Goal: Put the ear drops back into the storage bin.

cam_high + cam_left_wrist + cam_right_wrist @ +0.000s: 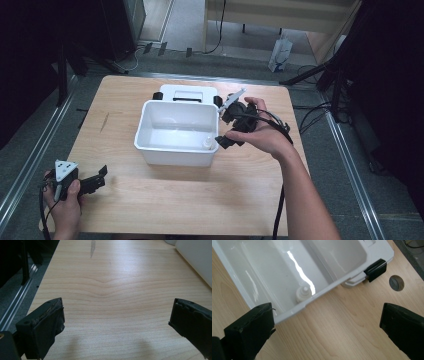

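A white plastic bin (175, 156) stands in the middle of the wooden table, open at the top. A small white bottle (206, 144) stands upright inside its near right corner; in the right gripper view the bottle (302, 293) sits just behind the bin's wall (289, 315). My right gripper (223, 128) hovers beside the bin's right side, jaws open and empty (327, 320). My left gripper (101, 178) rests at the table's near left, apart from the bin, open with only bare wood between its jaws (116, 315).
A white lid part (187, 92) with black latches (375, 270) lies behind the bin. A round hole (396, 283) is in the tabletop near it. Metal rails run along both table sides. A white bag (280, 54) and cables lie on the floor beyond.
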